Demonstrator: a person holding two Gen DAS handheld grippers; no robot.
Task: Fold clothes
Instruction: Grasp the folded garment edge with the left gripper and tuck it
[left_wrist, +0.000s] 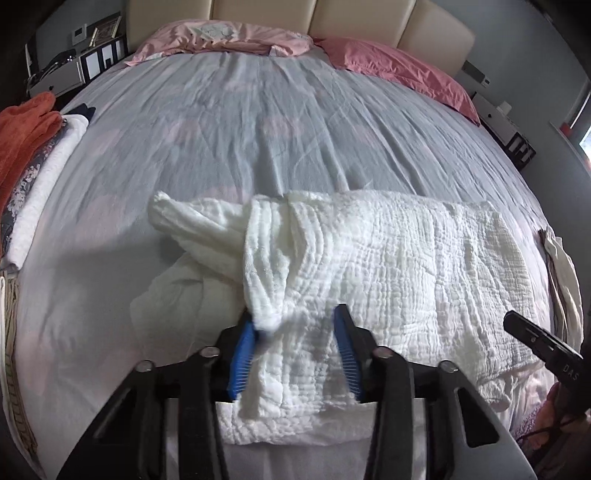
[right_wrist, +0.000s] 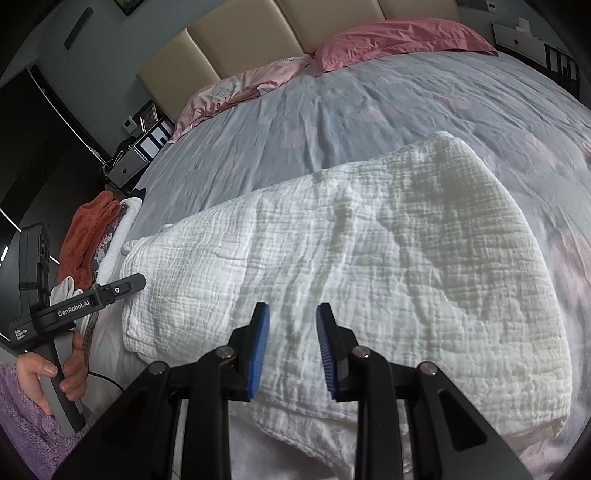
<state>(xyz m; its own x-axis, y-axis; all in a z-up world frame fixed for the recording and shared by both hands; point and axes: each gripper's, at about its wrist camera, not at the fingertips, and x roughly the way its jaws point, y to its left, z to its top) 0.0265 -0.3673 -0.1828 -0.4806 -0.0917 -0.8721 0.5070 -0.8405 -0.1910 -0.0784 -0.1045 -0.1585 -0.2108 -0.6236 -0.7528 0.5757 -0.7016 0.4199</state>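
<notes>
A white crinkled cloth lies folded on the grey bed sheet, its left end bunched and turned over. My left gripper is at the cloth's near edge, and a raised ridge of the fabric fills the gap between its blue pads. In the right wrist view the same cloth spreads flat. My right gripper hovers over its near part, jaws apart, nothing pinched. The left gripper shows at the cloth's left end, held by a hand. A finger of the right gripper enters the left wrist view from the right.
A pile of folded clothes, orange, floral and white, sits at the bed's left edge. Pink pillows lie against the beige headboard. A beige garment hangs at the right edge. Shelves stand beside the bed.
</notes>
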